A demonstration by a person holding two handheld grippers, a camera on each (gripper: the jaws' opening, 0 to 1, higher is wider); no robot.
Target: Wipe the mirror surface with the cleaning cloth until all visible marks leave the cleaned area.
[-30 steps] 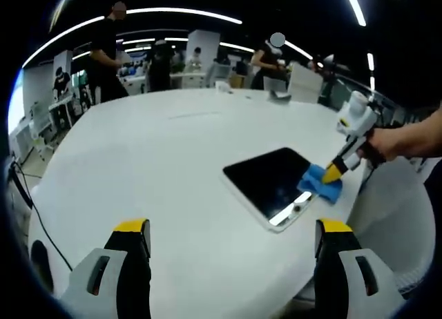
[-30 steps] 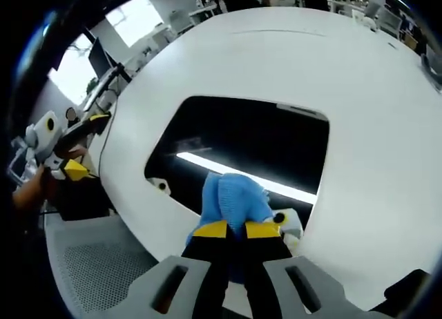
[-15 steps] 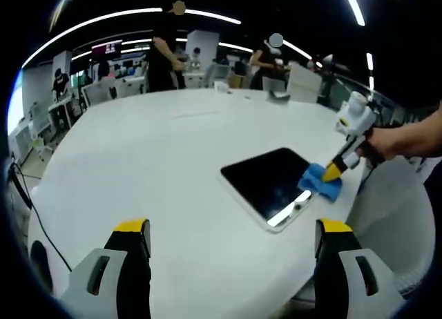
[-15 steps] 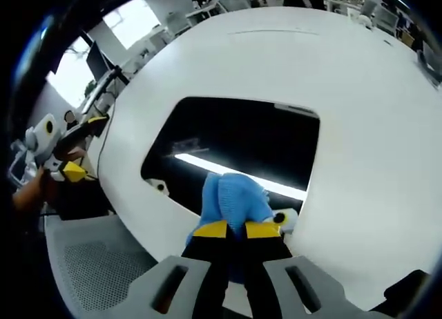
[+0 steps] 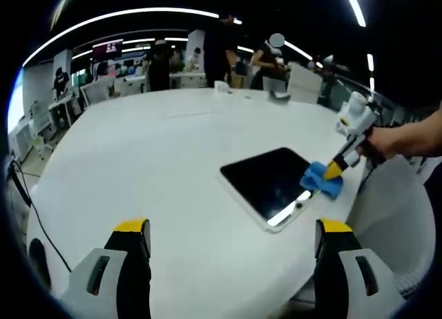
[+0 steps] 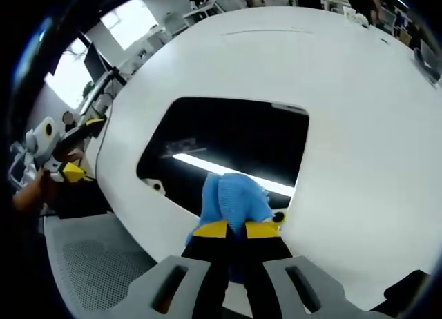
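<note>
Pinching the blue cloth (image 6: 235, 200) on the mirror (image 6: 228, 153), right claw (image 6: 236, 229) grips; left claw (image 5: 231, 229) gapes.

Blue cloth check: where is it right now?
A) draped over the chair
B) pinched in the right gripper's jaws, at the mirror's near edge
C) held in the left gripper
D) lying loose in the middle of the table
B: the right gripper has its jaws closed on the blue cloth, which sits at the edge of the mirror; the left gripper is open with nothing between its jaws.
</note>
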